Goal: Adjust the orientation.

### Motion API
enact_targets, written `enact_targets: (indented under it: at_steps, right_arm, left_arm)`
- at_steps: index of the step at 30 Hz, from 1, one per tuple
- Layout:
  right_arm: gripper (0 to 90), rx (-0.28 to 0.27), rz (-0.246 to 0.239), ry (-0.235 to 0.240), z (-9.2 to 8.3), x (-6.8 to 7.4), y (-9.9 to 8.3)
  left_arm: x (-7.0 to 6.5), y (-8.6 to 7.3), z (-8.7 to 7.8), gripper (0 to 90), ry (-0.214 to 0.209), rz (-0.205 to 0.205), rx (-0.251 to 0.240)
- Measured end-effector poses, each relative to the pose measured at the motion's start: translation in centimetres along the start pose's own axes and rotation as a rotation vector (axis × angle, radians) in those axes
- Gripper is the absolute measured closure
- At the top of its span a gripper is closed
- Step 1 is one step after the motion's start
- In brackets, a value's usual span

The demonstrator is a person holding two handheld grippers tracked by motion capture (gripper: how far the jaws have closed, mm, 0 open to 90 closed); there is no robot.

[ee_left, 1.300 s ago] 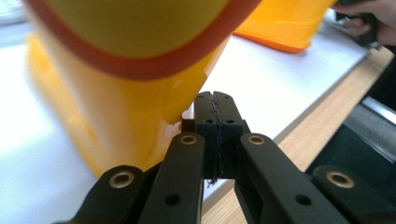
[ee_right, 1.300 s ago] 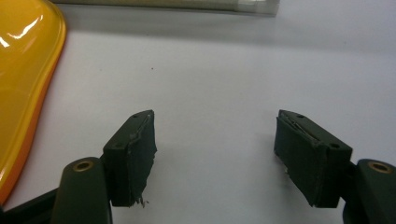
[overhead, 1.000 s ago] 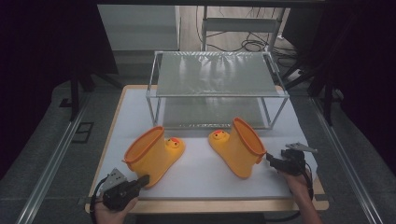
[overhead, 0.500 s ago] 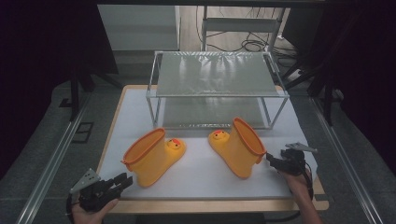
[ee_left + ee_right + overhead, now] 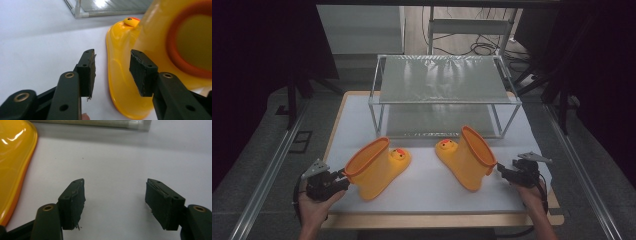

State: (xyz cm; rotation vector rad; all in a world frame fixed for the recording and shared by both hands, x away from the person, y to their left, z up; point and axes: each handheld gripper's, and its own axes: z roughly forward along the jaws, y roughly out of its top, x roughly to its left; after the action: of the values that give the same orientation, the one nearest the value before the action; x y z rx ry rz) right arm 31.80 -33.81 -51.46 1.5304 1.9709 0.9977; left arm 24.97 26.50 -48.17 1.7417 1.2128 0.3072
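The left tongs stand apart with nothing between them, held low at the near left of the worktop and pointing at the left boot. In the left gripper view the two black pads frame that boot's yellow sole edge, with the orange-rimmed opening just to the right of them, but they do not touch it. The right tongs are also apart and empty, wider than the left pair, close beside the orange rim of the right boot. In the right gripper view their pads hang over bare white surface, with that boot's yellow side at the left edge. Both boots lie on their sides on the white worktop, well apart, toes with small duck faces turned toward each other and openings facing outward toward the hands. Behind them stands a metal-framed rack with a clear top shelf, its front legs just beyond the boots.
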Motion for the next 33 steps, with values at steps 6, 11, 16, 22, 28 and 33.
enact_targets:
  at_steps: [6,11,16,22,28,33]
  right_arm:
    - [41.1,-0.015,-0.032,0.048,-0.6,0.2,0.1]
    - [56.0,0.001,-0.078,0.122,-0.9,0.2,0.2]
    - [70.8,-0.01,-0.13,0.174,-1.4,0.7,0.4]
    - [85.3,-0.008,-0.219,0.243,-1.6,1.7,0.8]
    - [89.9,0.035,-0.371,0.36,-1.0,3.7,0.8]
    - [90.0,0.047,-0.466,0.425,-1.2,5.2,0.9]
  left_arm:
    - [0.3,1.0,0.5,53.8,0.03,0.011,-0.001]
    - [0.5,1.6,0.6,52.1,0.051,0.019,0.001]
    - [0.7,1.3,0.4,49.8,0.052,0.004,-0.007]
    - [1.0,1.2,0.0,49.4,0.068,-0.001,-0.031]
    - [1.1,1.4,-0.5,49.4,0.069,-0.012,-0.052]
    - [1.2,1.4,-0.8,49.3,0.063,-0.019,-0.06]
